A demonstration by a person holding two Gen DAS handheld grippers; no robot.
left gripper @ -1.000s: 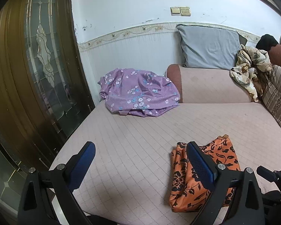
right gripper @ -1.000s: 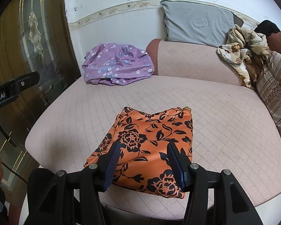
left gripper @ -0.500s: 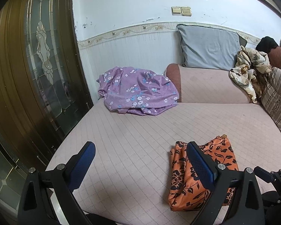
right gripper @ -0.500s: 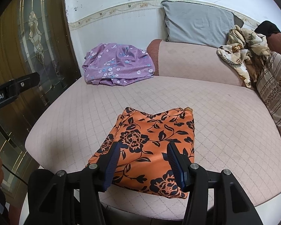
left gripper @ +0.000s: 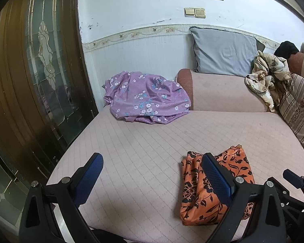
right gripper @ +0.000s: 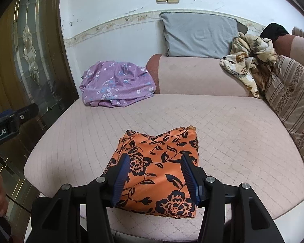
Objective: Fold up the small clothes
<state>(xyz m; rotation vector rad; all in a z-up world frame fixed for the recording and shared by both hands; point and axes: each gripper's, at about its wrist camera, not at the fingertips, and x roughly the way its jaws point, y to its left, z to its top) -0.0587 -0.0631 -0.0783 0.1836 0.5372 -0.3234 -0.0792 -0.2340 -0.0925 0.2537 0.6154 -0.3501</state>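
— What does the garment look like from where you are?

— It's an orange cloth with black flowers and leaves, folded into a neat, thick rectangle with layered edges showing along its left side. It lies flat on the pink quilted sofa seat, close to the front edge.

— Which way does it run?

— Its long axis runs from the seat's front edge toward the backrest, leaning a little to the right as it goes back; one small corner tip sticks up at the far end.

— And your claws?

— My right gripper hovers over the near half of the cloth, jaws standing apart with nothing pinched between them. My left gripper is spread wide over bare seat — the orange cloth sits behind its right finger, not between the pads.

— Anything else nearby?

— A crumpled purple flowered garment lies well apart, at the far left of the seat.
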